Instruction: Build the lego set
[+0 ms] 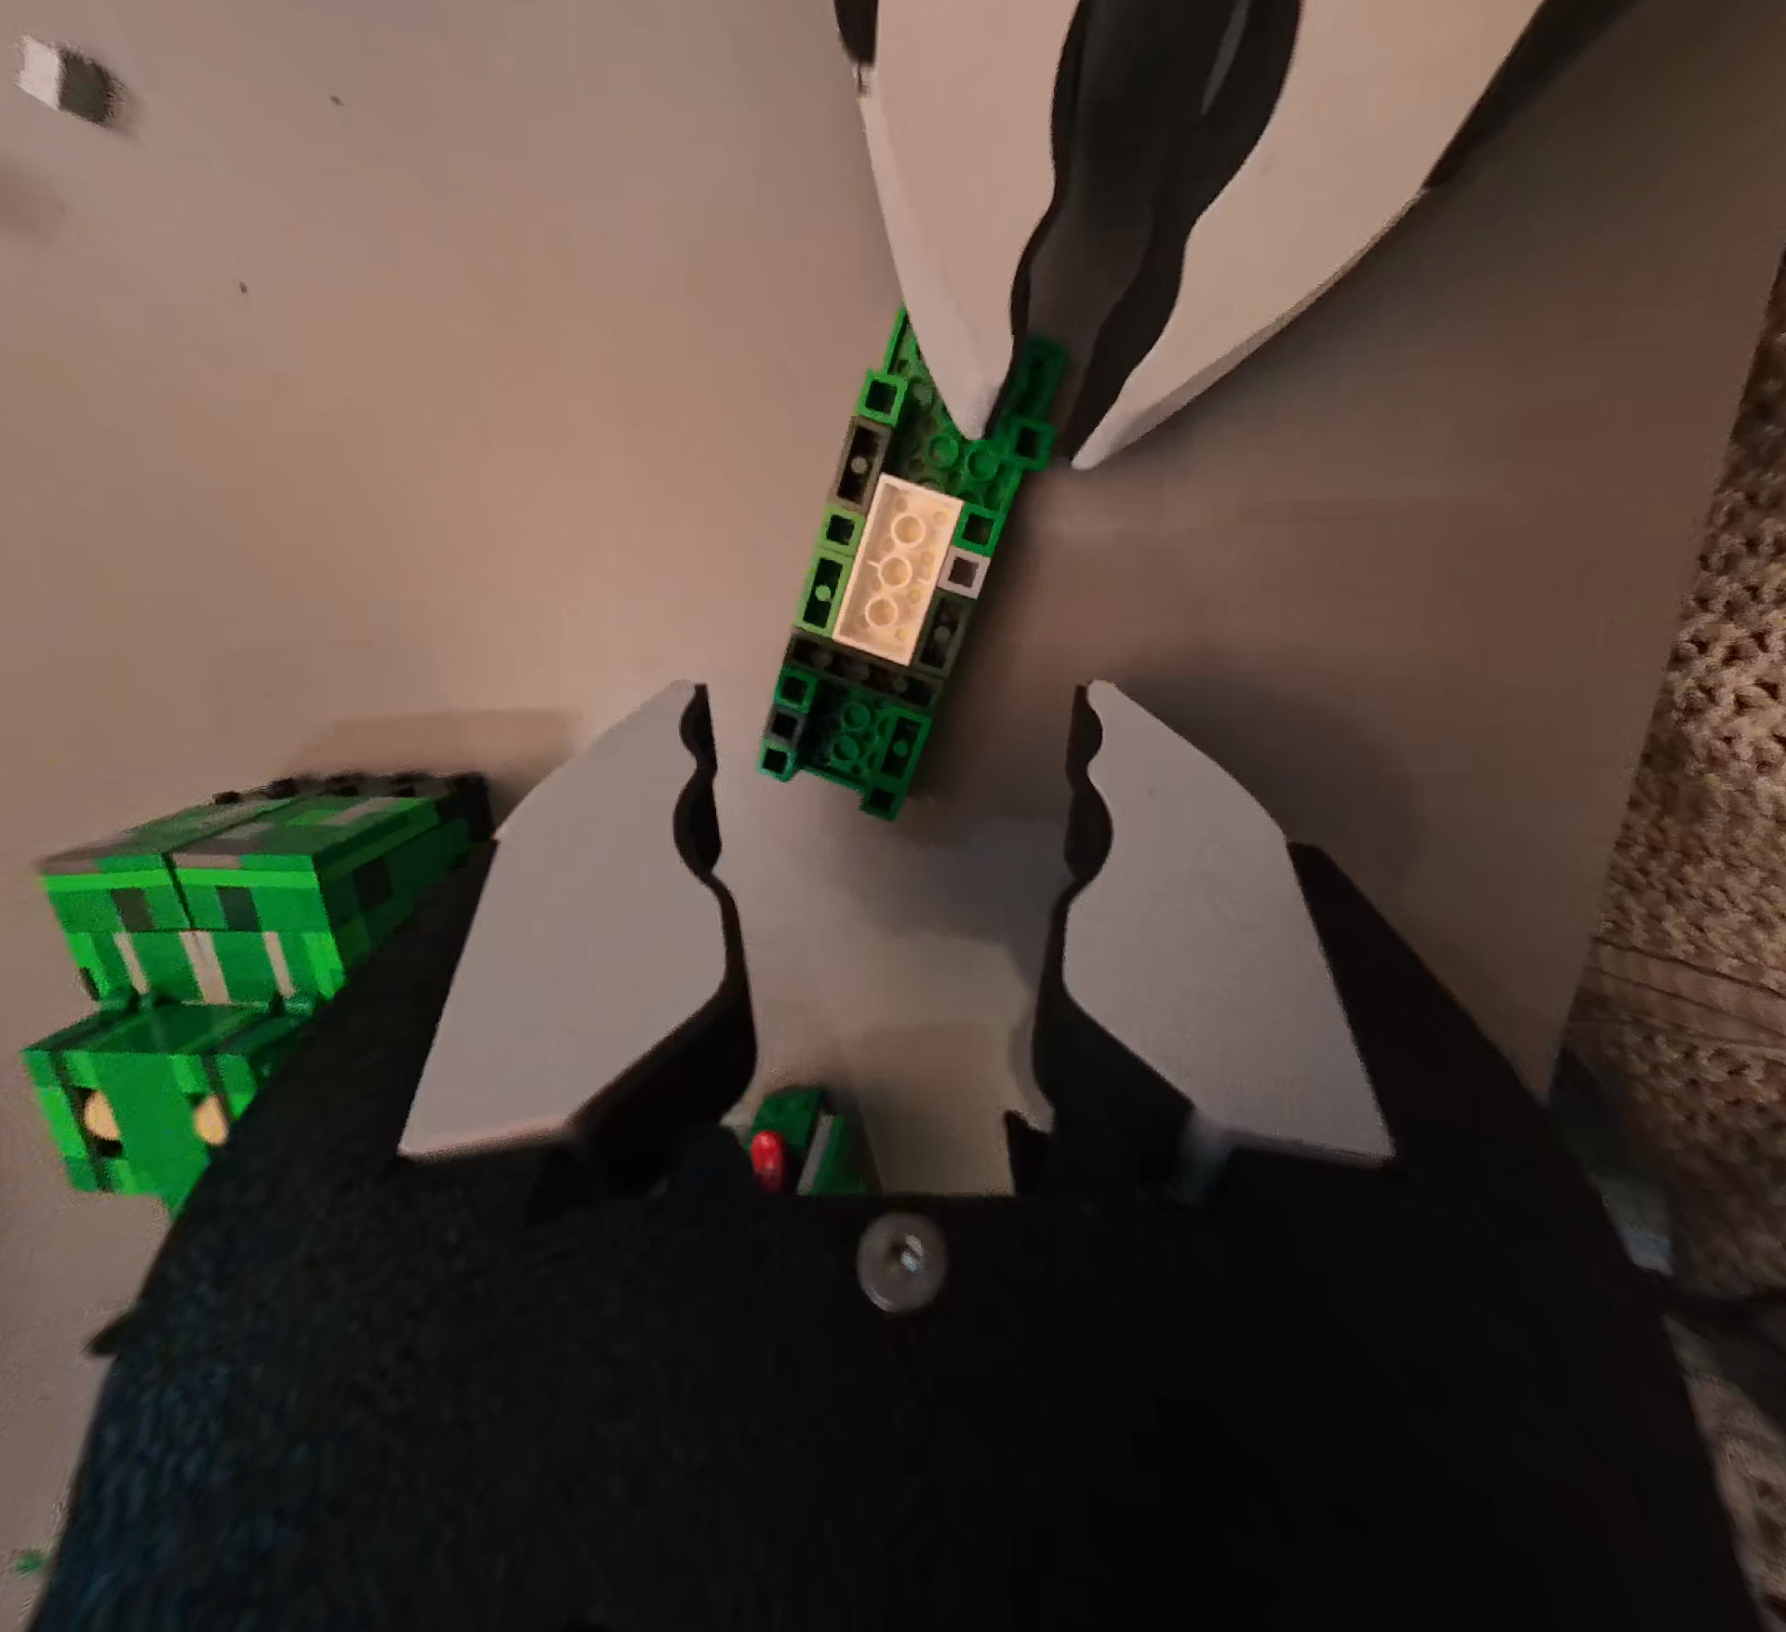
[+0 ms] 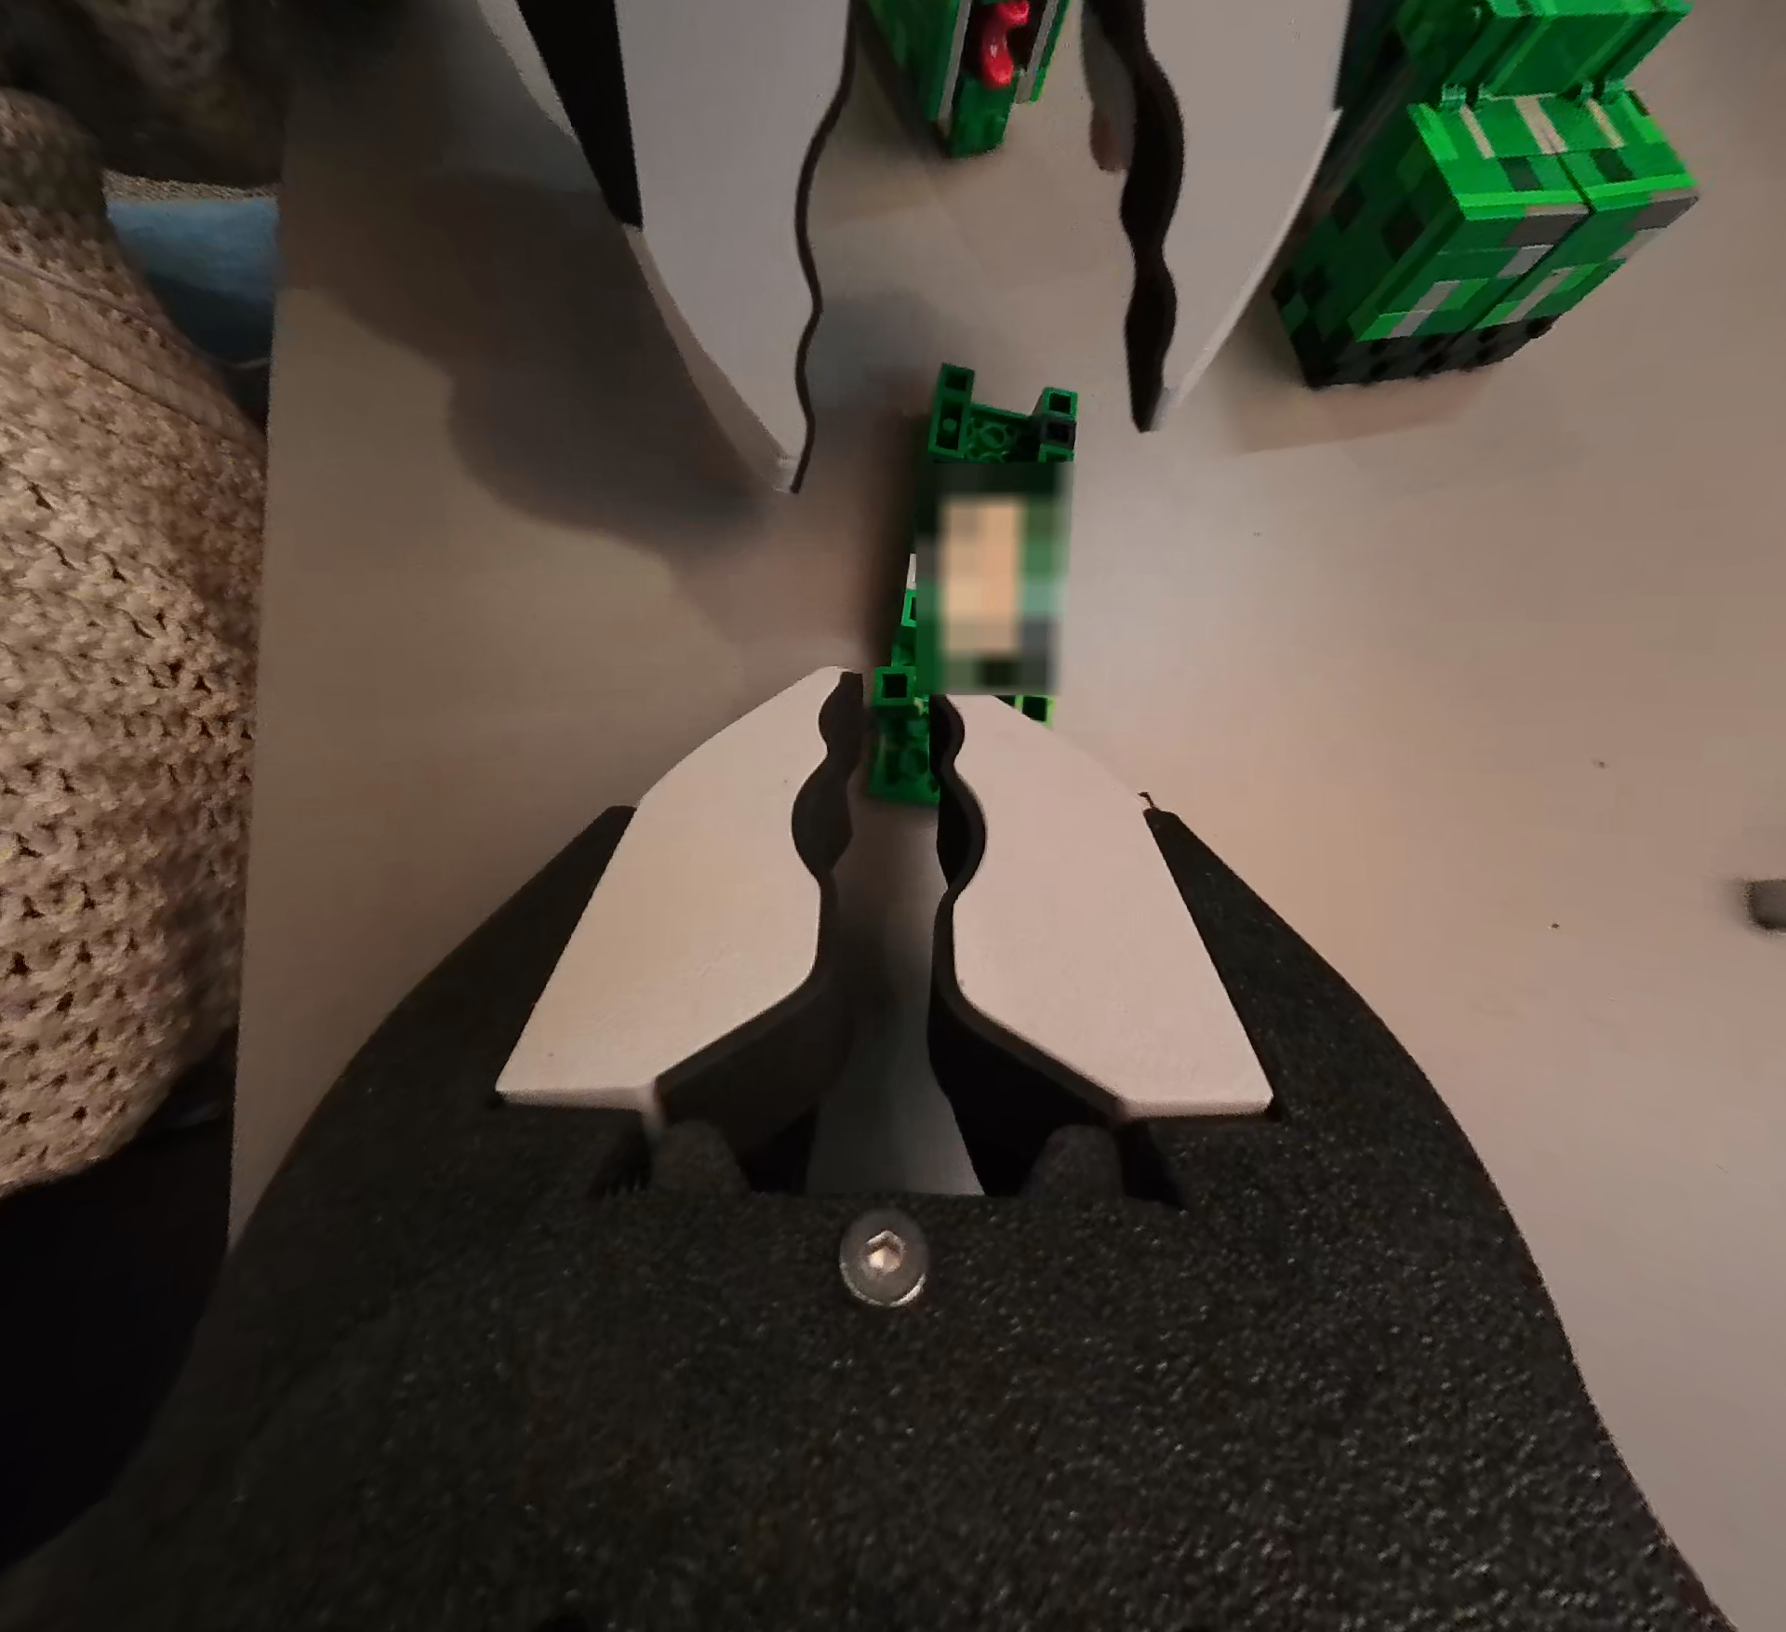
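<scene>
A flat green lego panel (image 1: 870,716) with a white brick (image 1: 894,571) in its middle lies between the two grippers, its hollow underside facing the cameras. My right gripper (image 2: 894,701) is shut on one end of the panel (image 2: 904,759); in the left wrist view it (image 1: 1034,440) comes in from the top. My left gripper (image 1: 897,696) is open and empty, its jaws standing either side of the panel's other end without touching it. It shows at the top of the right wrist view (image 2: 971,455). I cannot tell whether the panel rests on the table.
A large green lego block build (image 1: 193,957) (image 2: 1479,184) stands beside the left gripper. A green piece with a red part (image 2: 976,10) (image 1: 802,1141) lies under the left gripper. A small grey brick (image 1: 68,82) lies apart. A knitted blanket (image 2: 97,619) borders the grey table (image 1: 435,426). The grippers' ends are close to 5 cm from one another. The small grey brick (image 1: 68,82) is about equally far from each gripper, around 20 cm.
</scene>
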Demonstrator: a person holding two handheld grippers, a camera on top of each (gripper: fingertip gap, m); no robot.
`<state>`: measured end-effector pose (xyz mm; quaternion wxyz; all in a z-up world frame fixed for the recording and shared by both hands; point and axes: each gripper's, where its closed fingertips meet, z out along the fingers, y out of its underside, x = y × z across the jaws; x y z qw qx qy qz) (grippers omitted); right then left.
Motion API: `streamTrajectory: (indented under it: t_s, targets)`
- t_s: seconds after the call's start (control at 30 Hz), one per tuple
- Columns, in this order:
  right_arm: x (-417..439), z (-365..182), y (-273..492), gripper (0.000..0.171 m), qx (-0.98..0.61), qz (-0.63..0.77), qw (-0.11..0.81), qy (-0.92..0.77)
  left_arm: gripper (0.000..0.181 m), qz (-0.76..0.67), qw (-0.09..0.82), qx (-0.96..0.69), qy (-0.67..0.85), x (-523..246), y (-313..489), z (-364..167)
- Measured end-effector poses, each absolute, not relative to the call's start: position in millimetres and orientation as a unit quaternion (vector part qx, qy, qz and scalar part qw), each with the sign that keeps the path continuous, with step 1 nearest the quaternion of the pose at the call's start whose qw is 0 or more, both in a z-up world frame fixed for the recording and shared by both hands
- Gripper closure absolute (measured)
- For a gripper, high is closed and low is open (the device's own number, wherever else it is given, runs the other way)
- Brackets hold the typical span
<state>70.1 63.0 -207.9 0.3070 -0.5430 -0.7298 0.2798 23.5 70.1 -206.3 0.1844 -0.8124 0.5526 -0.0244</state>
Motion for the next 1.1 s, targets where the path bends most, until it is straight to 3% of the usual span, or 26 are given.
streamTrajectory:
  t_s: [0.4, 1.1]
  targets:
    - [63, -208, 65, 0.163, -0.56, 0.304, 0.304, -0.708, 0.144, -0.017, 0.181, -0.775, 0.606, 31, 83, -221]
    - [65, -213, 70, 0.163, -0.56, 0.284, 0.277, -0.727, 0.147, -0.023, 0.177, -0.774, 0.608, 32, 84, -222]
